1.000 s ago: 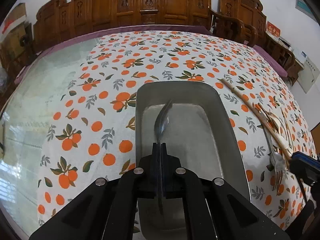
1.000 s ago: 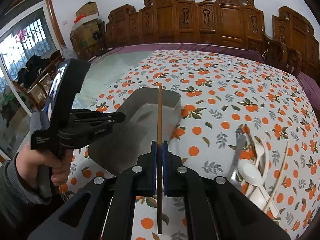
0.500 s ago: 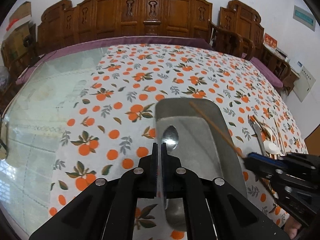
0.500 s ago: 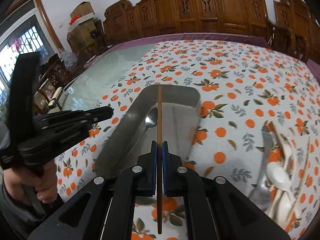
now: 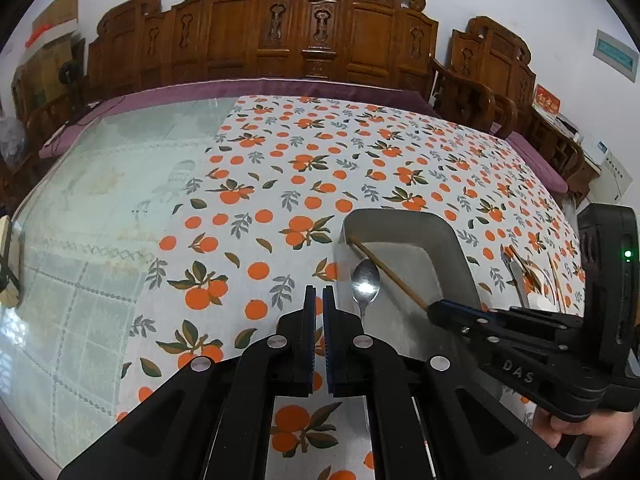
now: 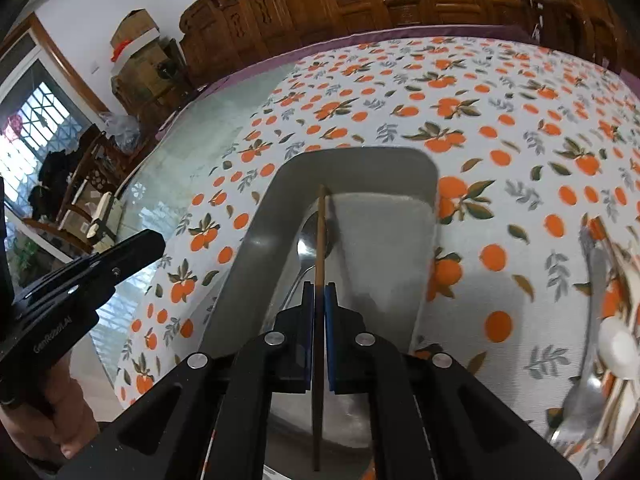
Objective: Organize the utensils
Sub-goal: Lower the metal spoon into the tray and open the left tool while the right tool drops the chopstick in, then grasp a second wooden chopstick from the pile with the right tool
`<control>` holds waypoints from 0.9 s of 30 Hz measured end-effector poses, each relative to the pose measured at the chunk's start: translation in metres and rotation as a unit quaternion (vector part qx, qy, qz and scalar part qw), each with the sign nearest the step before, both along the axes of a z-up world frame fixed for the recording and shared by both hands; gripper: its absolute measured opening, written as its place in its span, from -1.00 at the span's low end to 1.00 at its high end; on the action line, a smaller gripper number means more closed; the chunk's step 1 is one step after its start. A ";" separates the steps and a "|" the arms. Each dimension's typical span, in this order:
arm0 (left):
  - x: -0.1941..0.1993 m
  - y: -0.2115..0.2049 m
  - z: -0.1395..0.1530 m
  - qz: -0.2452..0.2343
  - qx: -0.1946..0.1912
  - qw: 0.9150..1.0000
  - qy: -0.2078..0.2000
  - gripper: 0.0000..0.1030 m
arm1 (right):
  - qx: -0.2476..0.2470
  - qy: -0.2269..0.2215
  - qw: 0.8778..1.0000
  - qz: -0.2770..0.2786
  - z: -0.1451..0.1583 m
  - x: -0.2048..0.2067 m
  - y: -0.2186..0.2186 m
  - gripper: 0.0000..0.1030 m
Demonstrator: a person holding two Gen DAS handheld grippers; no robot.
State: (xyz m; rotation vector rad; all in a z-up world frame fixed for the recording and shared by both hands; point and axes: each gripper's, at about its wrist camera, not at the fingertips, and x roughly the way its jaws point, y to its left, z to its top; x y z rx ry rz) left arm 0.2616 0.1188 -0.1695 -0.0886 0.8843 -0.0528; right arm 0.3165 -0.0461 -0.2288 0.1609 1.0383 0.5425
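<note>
While a wooden chopstick [image 6: 320, 240] is pinched between the nearly closed jaws of the right gripper [image 6: 319, 292], its far tip is seen at the far end of a metal tray [image 5: 452, 240], above the bowl of a steel spoon [image 5: 365, 280] lying inside. The jaws have just been easing apart a little, with the chopstick between them. The left gripper [image 5: 319, 294] is held closed and empty, over the orange-patterned tablecloth [image 5: 304, 168] just left of the tray. More cutlery, including a metal fork [image 6: 584, 396] and a white plastic spoon [image 6: 618, 350], is left in a pile on the cloth to the tray's right.
</note>
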 end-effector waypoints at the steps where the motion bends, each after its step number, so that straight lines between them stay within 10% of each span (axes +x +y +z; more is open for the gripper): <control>1: 0.000 0.000 0.000 0.000 0.001 1.000 -0.001 -0.95 | 0.000 -0.003 1.000 0.001 0.000 -0.001 0.001 -0.82; 10: -0.004 -0.010 0.005 -0.008 0.000 1.000 -0.009 -0.74 | -0.014 -0.067 0.997 0.031 0.024 -0.023 -0.022 -0.81; 19: -0.017 -0.060 0.014 -0.051 -0.002 0.998 -0.033 0.00 | -0.080 -0.144 0.986 0.002 0.059 -0.057 -0.112 -0.81; 27: -0.029 -0.103 0.015 -0.084 0.002 0.996 -0.042 0.03 | -0.122 -0.144 0.981 -0.053 0.057 -0.065 -0.202 -0.68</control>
